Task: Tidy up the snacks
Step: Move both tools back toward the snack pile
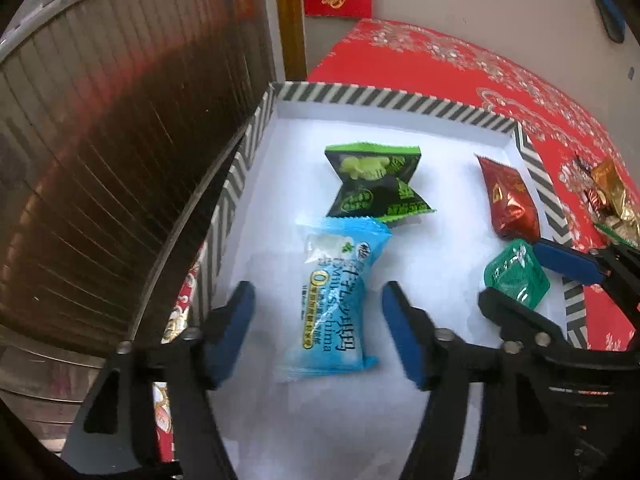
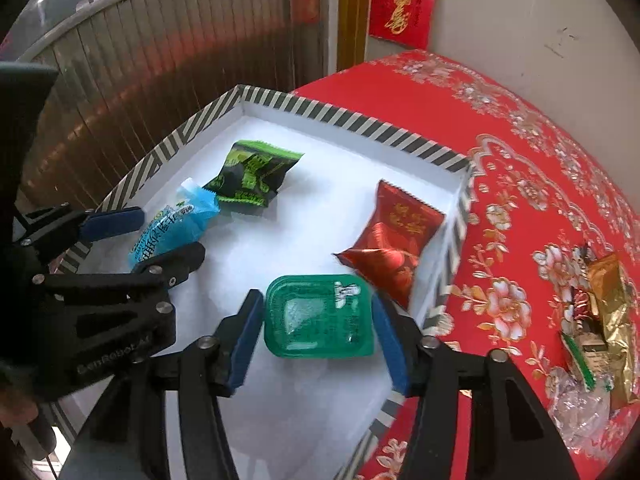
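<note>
Blue pads of the left gripper [image 1: 318,332] stand spread clear of the blue milk-candy packet [image 1: 334,300] lying in the striped box [image 1: 384,100]. The right gripper [image 2: 318,338] is likewise spread around the green jelly cup [image 2: 320,316], nearly touching. Risk: lifting out may snag and drag either snack, or the adjacent grippers may collide.
</note>
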`<control>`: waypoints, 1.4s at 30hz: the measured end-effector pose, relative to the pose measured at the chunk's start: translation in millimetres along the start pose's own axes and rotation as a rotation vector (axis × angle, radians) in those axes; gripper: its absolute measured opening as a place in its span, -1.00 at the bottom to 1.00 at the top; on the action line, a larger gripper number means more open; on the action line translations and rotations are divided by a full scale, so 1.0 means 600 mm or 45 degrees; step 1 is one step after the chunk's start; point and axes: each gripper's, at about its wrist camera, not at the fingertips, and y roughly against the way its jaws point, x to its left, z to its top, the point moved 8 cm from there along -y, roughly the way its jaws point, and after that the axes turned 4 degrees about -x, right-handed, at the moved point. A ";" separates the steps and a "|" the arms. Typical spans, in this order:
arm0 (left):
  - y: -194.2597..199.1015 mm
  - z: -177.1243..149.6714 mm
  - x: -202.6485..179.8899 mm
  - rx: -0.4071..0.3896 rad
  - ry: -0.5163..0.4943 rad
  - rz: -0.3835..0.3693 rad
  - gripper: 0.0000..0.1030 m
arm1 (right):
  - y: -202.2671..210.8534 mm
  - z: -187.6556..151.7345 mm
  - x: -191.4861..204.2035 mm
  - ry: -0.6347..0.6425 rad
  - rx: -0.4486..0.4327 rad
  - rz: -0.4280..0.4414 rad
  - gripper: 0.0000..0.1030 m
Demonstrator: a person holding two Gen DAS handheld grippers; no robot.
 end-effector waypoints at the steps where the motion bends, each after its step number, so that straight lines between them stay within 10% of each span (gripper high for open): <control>1: 0.005 0.001 0.001 -0.018 -0.004 0.008 0.48 | 0.003 0.000 -0.003 -0.006 -0.007 0.007 0.19; 16: 0.089 0.003 -0.059 -0.166 -0.070 -0.030 0.69 | 0.107 -0.040 -0.043 -0.085 -0.153 0.051 0.44; 32: 0.151 0.021 -0.287 -0.157 -0.208 -0.257 0.73 | 0.233 -0.189 -0.391 -0.416 -0.147 -0.265 0.44; 42: 0.086 0.040 -0.444 0.039 -0.066 -0.379 0.73 | 0.266 -0.225 -0.446 -0.492 -0.181 -0.272 0.44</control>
